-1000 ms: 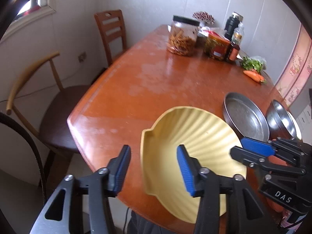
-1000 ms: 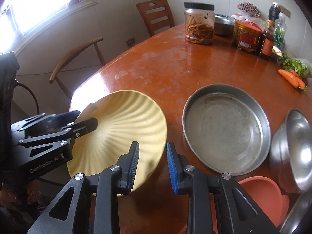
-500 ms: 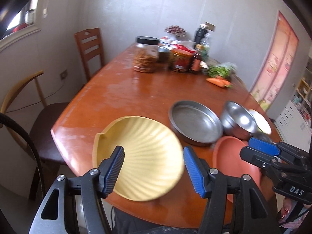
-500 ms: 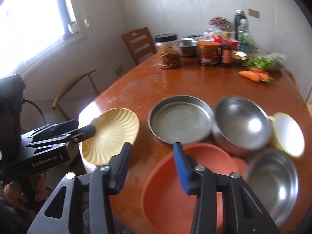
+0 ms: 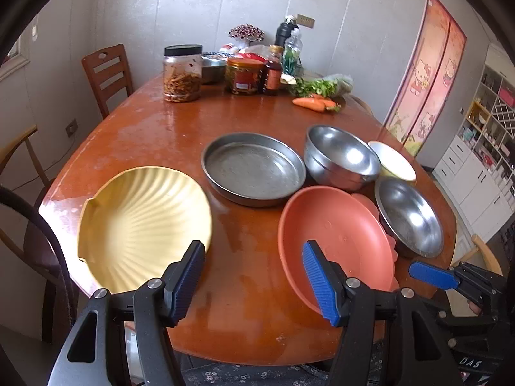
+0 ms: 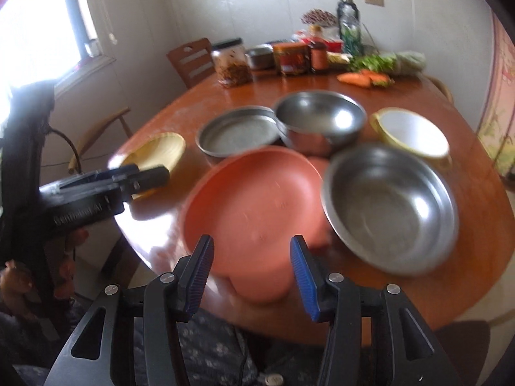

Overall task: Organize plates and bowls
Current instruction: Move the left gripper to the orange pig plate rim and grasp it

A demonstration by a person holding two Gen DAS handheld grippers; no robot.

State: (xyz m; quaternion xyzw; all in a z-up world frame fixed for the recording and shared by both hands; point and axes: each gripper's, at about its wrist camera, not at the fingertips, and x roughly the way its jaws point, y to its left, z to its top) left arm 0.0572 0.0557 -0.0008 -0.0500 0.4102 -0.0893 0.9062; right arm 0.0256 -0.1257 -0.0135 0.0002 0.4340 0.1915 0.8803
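The left gripper point(image 5: 254, 278) hangs just off the near edge of the table point(image 5: 154, 128), level and pointing across it, its 2 blue-padded fingers spread wide and holding nothing. Below and beyond its left finger the yellow shell-shaped plate point(image 5: 141, 225) lies flat at the near left corner, free of the pads. The right gripper point(image 6: 250, 270) is also held low at the near edge, further to the right, its jaws released and empty, aimed at the orange plate point(image 6: 251, 206), which sits just ahead of its fingertips on top of a second orange dish whose rim peeks out beneath it. The right wrist view is blurred, so I cannot tell whether the pads brush that plate.

Behind the orange plate sits the flat steel pan point(image 5: 254, 167), toward the table's middle. Just right of it stands a deep steel bowl point(image 5: 342, 157), with a white, yellow-rimmed bowl point(image 5: 394, 160) beside it near the right edge. 1 more shallow steel bowl point(image 5: 408, 218) rests at the near right, touching the orange dishes. Jars, bottles and carrots point(image 5: 313, 103) crowd the far end.
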